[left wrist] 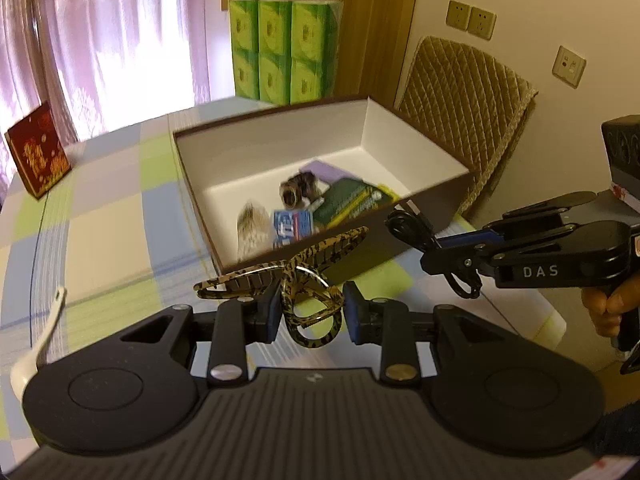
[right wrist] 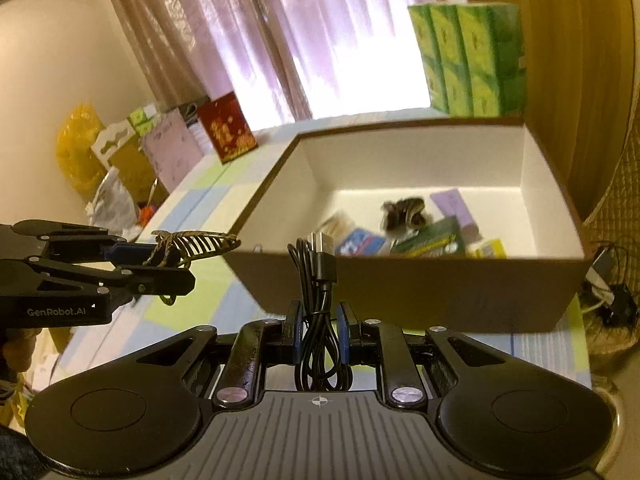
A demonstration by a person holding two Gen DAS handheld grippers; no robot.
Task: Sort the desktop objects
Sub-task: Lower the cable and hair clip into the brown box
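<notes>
My left gripper [left wrist: 310,316] is shut on a leopard-patterned hair claw clip [left wrist: 292,284], held above the checked tablecloth just short of the brown box [left wrist: 424,216]. In the right wrist view the same clip [right wrist: 192,246] hangs in the left gripper [right wrist: 160,254] at the left. My right gripper [right wrist: 319,334] is shut on a bundled black USB cable [right wrist: 318,280], its plug pointing up before the box's near wall [right wrist: 420,284]. The left wrist view shows that cable [left wrist: 416,232] in the right gripper [left wrist: 436,248] beside the box's near corner.
The box, white inside, holds several items: a blue packet [left wrist: 292,226], a green book [left wrist: 352,200], a purple card [left wrist: 320,172]. A white spoon [left wrist: 40,336] lies at the left. A red box [left wrist: 38,154], green tissue packs [left wrist: 286,50] and a quilted chair [left wrist: 464,108] stand around.
</notes>
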